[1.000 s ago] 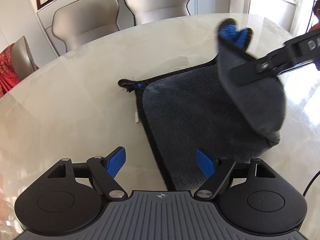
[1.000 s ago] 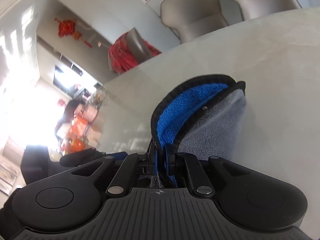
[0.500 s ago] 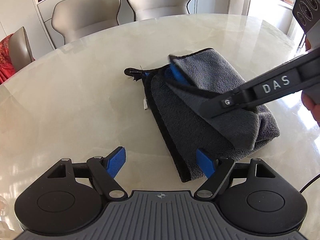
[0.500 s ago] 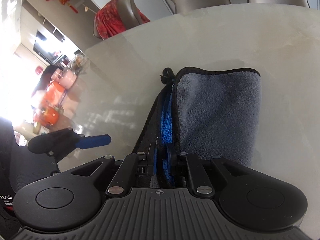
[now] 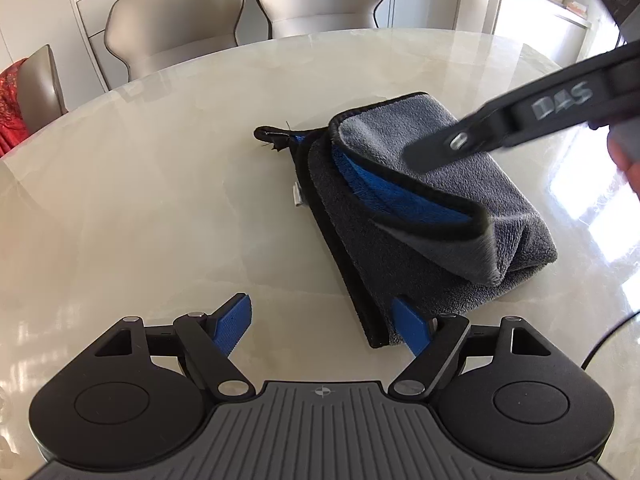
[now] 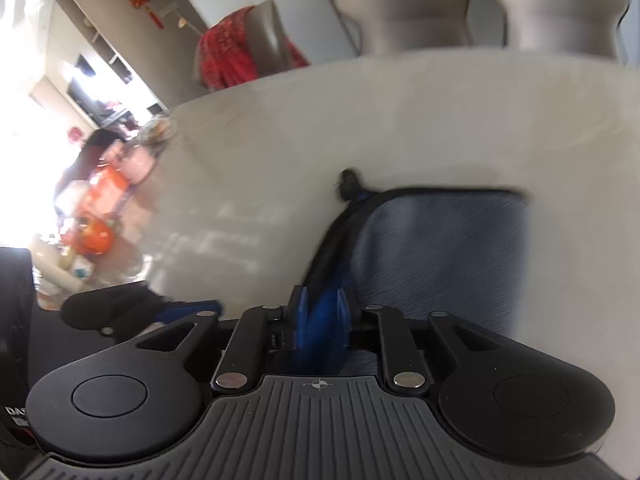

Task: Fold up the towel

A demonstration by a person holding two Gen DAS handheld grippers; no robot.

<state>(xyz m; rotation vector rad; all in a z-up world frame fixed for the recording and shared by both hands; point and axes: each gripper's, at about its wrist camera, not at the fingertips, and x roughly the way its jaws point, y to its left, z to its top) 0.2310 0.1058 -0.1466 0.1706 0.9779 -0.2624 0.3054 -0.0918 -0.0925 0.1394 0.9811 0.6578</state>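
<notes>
The towel [image 5: 420, 208] lies folded on the marble table [image 5: 160, 200], grey side out, with a blue inner layer showing at its raised edge. My left gripper [image 5: 324, 320] is spread wide and holds nothing; the near corner of the towel lies just beside its right finger. My right gripper [image 6: 322, 314] is over the towel and its jaws are opening, with blue cloth between them, blurred.
</notes>
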